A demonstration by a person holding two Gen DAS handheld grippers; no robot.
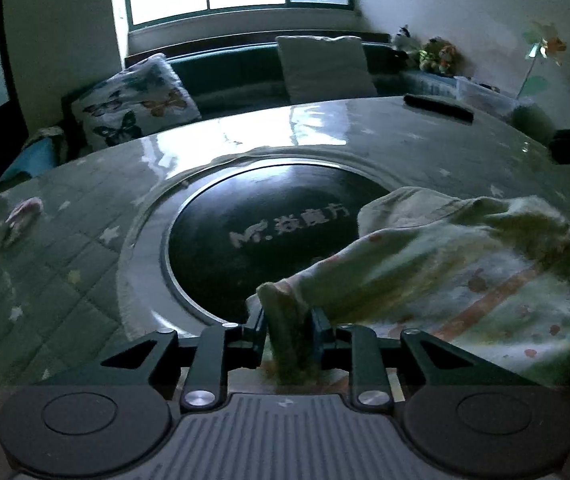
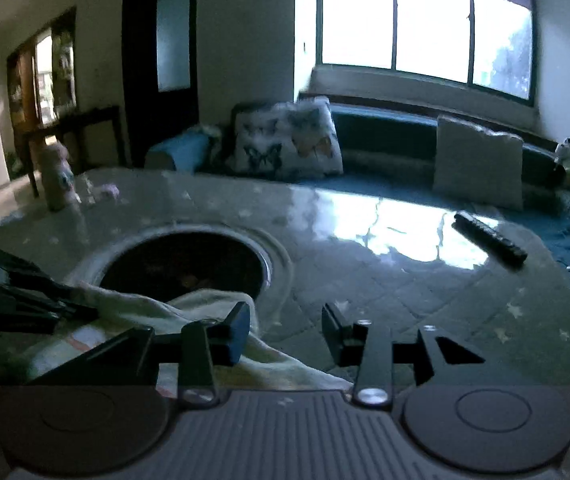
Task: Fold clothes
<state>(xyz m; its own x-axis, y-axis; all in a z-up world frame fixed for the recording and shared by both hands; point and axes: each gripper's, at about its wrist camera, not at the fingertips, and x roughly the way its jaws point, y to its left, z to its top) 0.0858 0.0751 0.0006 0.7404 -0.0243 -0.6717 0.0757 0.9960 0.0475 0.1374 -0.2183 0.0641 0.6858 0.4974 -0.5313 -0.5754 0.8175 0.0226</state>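
Quilted bench (image 1: 65,272) carries a soft, light garment (image 1: 465,264); left tongs (image 1: 287,322) pinch its bunched near corner, right tongs (image 2: 285,330) gape empty. Grip edges.

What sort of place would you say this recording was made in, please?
Probably a home living room: a dark bench sofa under a wide window, a butterfly-print cushion, and a quilted, star-patterned table.

The left claw (image 1: 289,322) points down and forward, its jaws narrowly apart with a bunched fold of cloth (image 1: 285,320) standing between them. The right claw (image 2: 287,332) also tilts downward, jaws spread wide with nothing between them, its left finger (image 2: 237,330) over the cloth's edge.
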